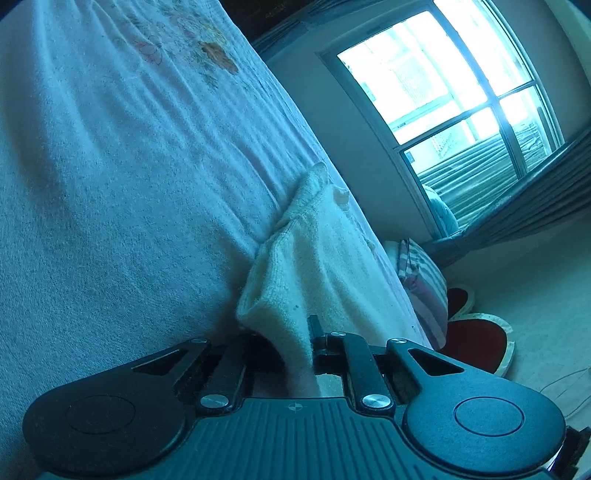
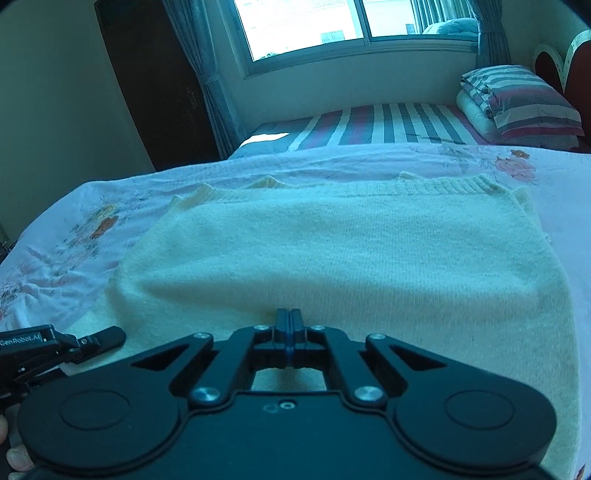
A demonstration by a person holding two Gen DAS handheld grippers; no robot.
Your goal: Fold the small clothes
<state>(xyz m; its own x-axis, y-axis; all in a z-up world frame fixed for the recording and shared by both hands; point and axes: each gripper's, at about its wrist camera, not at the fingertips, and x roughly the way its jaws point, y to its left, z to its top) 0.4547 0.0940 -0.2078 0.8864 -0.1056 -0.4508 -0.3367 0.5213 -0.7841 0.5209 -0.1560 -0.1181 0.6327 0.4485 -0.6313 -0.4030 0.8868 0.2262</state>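
A cream knit sweater (image 2: 351, 251) lies spread flat on a floral bedsheet (image 2: 74, 236), its ribbed hem at the far side. My right gripper (image 2: 289, 321) is shut, its tips resting on the sweater's near edge; no fabric shows between them. My left gripper (image 1: 295, 339) is shut on a fold of the sweater (image 1: 317, 258), which rises from its jaws along the sheet (image 1: 110, 184). The left gripper also shows at the lower left of the right wrist view (image 2: 92, 341).
A striped mattress (image 2: 388, 125) with a folded striped quilt and pillow (image 2: 517, 99) lies beyond the sheet. A window (image 2: 306, 26) with curtains and a dark wardrobe (image 2: 155, 81) stand behind. A red headboard (image 1: 472, 332) shows at the right.
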